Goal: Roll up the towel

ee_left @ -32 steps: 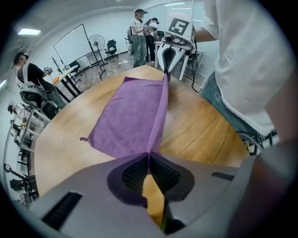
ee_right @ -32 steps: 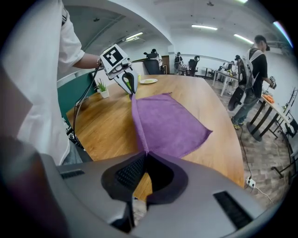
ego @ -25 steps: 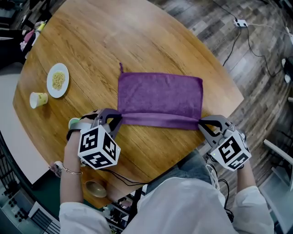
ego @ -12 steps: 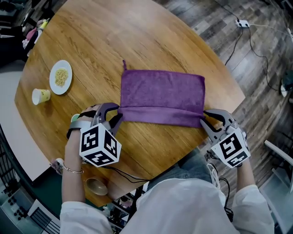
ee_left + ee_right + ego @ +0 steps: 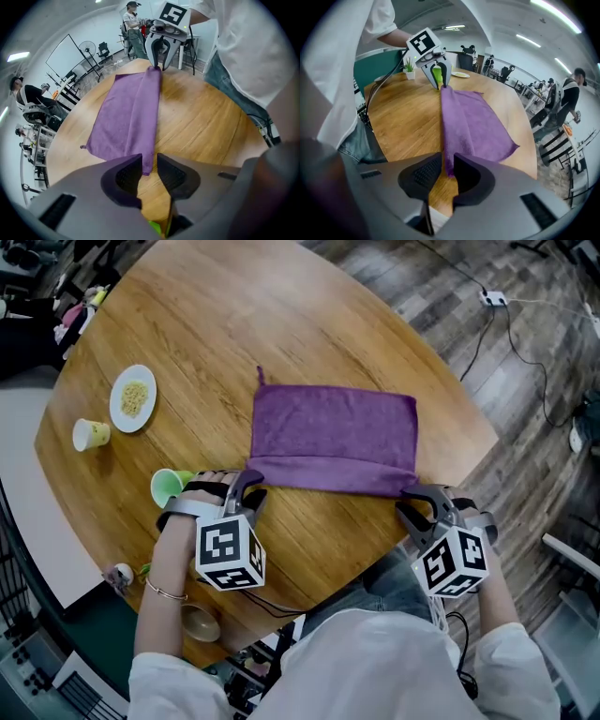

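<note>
The purple towel (image 5: 333, 427) lies flat on the round wooden table (image 5: 281, 324), its near edge turned over into a narrow fold (image 5: 328, 475). My left gripper (image 5: 249, 488) stands at the fold's left end and my right gripper (image 5: 411, 503) at its right end. In the left gripper view the towel (image 5: 126, 112) ends just past my left gripper (image 5: 149, 158). In the right gripper view the towel (image 5: 471, 122) ends just past my right gripper (image 5: 447, 158). Both pairs of jaws have just been opening and stand slightly apart, pressing on nothing.
A white plate of food (image 5: 133, 397) and a pale yellow cup (image 5: 91, 434) sit at the table's left. A green cup (image 5: 169, 486) stands right beside my left gripper. A bowl (image 5: 200, 622) shows below the table's near edge. People and chairs fill the room behind.
Both grippers have let go of the fold's ends and drawn back a little toward the person, jaws now slightly apart. The fold stays put. The green cup has come into sight.
</note>
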The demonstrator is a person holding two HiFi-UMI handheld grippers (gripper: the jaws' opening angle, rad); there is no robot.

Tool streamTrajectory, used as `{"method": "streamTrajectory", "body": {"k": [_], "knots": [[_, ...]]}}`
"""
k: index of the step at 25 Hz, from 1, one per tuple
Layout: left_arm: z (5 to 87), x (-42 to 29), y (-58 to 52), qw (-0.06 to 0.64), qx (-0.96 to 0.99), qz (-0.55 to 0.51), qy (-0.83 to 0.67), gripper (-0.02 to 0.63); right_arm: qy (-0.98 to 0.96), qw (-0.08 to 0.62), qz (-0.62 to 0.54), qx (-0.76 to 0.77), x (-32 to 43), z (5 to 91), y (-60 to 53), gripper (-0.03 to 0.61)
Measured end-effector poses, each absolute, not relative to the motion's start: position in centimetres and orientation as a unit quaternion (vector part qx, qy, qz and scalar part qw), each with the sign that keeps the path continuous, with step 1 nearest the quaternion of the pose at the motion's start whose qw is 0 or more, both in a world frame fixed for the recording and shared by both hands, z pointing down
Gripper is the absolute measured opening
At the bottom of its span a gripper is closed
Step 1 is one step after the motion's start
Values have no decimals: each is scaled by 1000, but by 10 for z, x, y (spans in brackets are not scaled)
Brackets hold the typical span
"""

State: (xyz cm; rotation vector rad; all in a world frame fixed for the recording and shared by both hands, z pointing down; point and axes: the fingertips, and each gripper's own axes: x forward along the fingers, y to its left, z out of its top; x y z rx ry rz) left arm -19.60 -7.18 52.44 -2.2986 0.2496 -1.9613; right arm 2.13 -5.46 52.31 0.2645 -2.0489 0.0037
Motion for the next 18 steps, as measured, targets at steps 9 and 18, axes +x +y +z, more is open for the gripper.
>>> {"method": "streamTrajectory", "body": {"k": [9,18], "knots": [[537,-200,-80,33,-755,-649,82,57,-846,521,5,109,25,537,-57,59],[533,-198,-64,0,-760,-647,62,17,-850,518,36,87,28,534,-44,14]]}}
